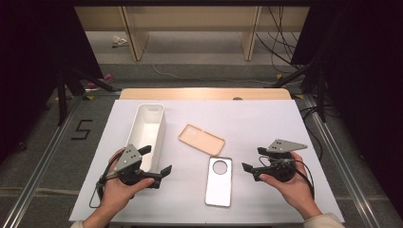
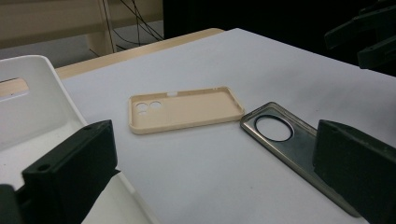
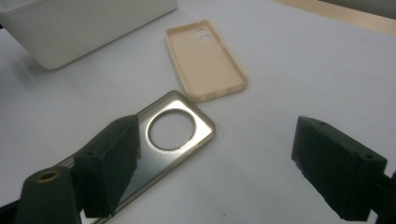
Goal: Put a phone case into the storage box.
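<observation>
Nothing has been picked up yet: both phone cases lie loose on the white table cover (image 1: pixel 266 123), and the white bin (image 1: pixel 148 135) stands with nothing visible inside it, as far as the high view and the left gripper view show its interior. Judging by the layout, the work seems to be getting the cases into that bin, and all of it remains. The beige phone case (image 1: pixel 201 139) lies open side up just to the right of the bin; the clear phone case with the round camera hole (image 1: pixel 219 181) lies farther right of the bin and nearer the person. The left gripper (image 1: pixel 157 164) hovers at the bin's near end, jaws apart and holding nothing. The right gripper (image 1: pixel 253 164) hangs right of the clear case, well apart from the bin, jaws likewise wide and bare.
</observation>
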Demonstrator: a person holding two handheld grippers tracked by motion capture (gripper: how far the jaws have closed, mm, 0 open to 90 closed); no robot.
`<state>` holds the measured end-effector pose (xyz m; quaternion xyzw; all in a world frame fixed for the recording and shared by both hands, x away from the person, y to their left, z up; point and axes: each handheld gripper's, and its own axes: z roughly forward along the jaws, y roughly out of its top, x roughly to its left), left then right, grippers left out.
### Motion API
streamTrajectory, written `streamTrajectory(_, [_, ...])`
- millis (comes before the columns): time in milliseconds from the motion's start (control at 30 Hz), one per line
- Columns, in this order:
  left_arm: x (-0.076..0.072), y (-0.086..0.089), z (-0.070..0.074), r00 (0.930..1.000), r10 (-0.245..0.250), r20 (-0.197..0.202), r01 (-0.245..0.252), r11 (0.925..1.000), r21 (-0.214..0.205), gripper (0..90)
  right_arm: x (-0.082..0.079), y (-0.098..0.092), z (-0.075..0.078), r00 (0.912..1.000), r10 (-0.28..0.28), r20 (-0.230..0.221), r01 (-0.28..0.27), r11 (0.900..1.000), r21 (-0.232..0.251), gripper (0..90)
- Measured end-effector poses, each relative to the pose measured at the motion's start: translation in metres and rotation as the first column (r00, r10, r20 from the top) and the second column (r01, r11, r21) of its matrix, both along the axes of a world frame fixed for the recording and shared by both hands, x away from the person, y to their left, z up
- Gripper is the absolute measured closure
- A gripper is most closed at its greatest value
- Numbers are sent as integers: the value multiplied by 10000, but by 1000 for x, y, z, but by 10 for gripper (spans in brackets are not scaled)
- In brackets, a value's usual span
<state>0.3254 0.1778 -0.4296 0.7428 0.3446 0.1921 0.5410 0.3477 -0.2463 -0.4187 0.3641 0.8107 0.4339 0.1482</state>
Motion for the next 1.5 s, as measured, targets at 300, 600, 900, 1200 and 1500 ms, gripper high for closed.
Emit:
streamTrajectory(300, [0, 0, 0, 10000, -6, 9, 6, 10000, 20, 0, 0, 1, 0, 10000, 70, -8, -70, 10000, 8, 165])
streamTrajectory(600, [1, 0, -1, 10000, -70, -49, 71, 10000, 54, 2, 2, 22, -2, 9870, 1538, -458, -1577, 9824, -1000, 208])
streamTrajectory(900, [0, -2, -1, 9999, -114, -67, 114, 9999, 44, 3, -4, 58, -10, 9263, 3311, -1800, -3681, 8973, -2438, 267])
streamTrajectory(1200, [0, -3, -1, 9997, -226, -74, 226, 9997, 71, 3, -17, 108, -22, 8505, 4094, -3302, -5192, 7540, -4024, 348])
streamTrajectory(1500, [-1, -4, -1, 9995, -302, -46, 302, 9995, 40, 5, -28, 136, -29, 8256, 4238, -3725, -5642, 6261, -5382, 389])
